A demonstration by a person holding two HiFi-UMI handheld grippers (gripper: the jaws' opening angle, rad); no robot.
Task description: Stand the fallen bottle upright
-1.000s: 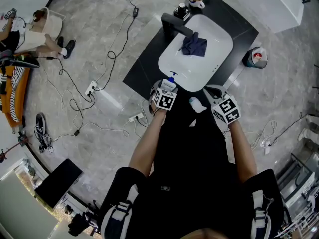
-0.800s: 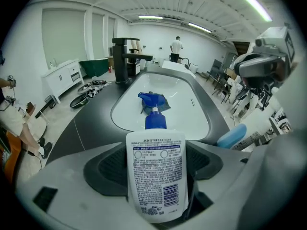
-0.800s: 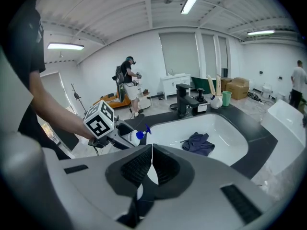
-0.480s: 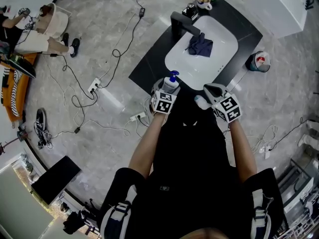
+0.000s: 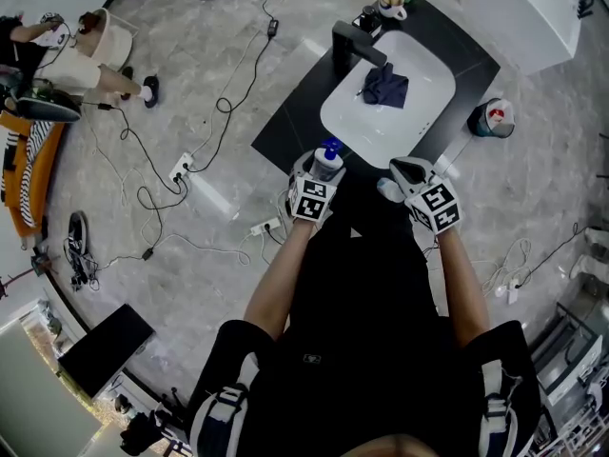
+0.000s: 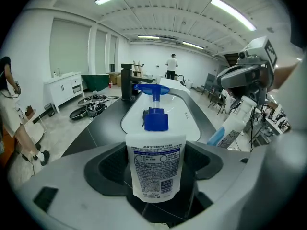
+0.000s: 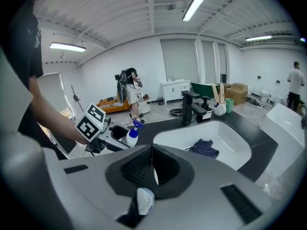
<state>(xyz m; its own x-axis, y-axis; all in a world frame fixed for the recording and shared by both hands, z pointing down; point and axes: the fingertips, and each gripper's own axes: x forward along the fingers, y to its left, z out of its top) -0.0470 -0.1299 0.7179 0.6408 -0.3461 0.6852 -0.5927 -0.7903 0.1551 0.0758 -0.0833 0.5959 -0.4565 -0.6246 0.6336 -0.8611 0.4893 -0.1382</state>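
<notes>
The left hand-held gripper (image 5: 320, 174) clamps the pump bottle (image 6: 155, 164) nozzle-up, apparently to stand it on the table (image 5: 285, 122), upper centre. The right hand-held gripper (image 7: 152, 169) pinches a white tube (image 6: 234, 126), held aside.

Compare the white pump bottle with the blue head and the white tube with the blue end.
The white pump bottle with the blue head stands upright in the left claw, jaws wide apart on it; the white tube with the blue end slants in the right claw, jaws nearly together. The bottle is broader and has a pump; the tube shows none. Both are white-and-blue and clamped.
</notes>
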